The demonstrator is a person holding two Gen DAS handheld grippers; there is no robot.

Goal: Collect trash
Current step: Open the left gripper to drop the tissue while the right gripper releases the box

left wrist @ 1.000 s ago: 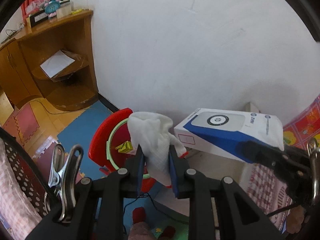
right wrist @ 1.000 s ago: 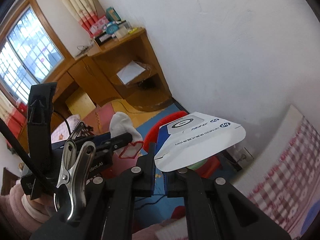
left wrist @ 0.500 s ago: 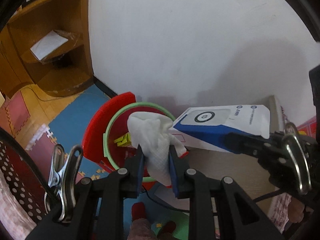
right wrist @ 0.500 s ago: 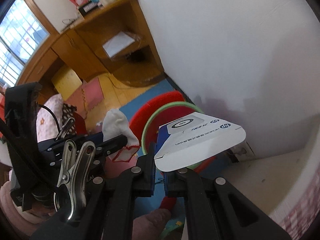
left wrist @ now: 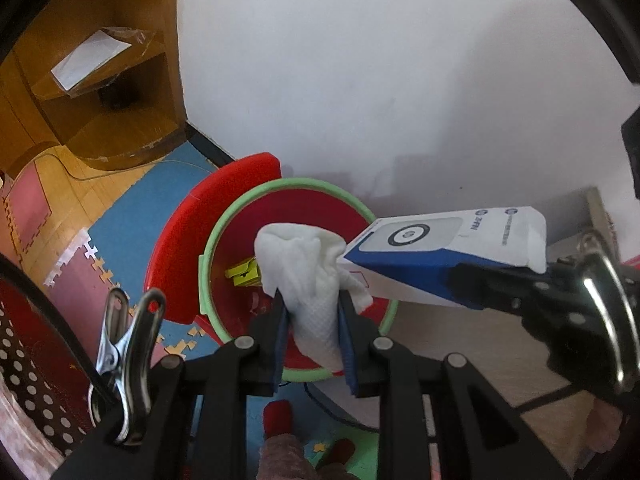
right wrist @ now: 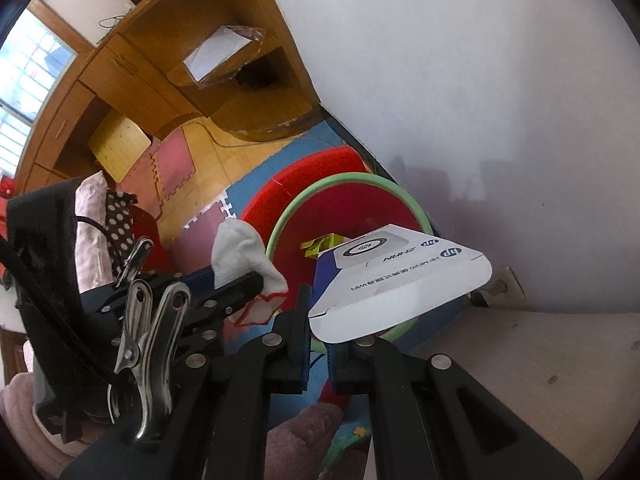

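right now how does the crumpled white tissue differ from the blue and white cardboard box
The crumpled white tissue is soft and shapeless; the blue and white cardboard box is rigid, printed and longer. The tissue sits in the left gripper, the box in the right gripper. Both hang over the red bin.

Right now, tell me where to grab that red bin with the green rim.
Grip the green rim on its open near-left arc, coming from above: the red bin stands upright, mouth up, and the rim is its only thin exposed lip; the wall blocks the far side.

Open bin (left wrist: 224,236) mouth below, unobstructed
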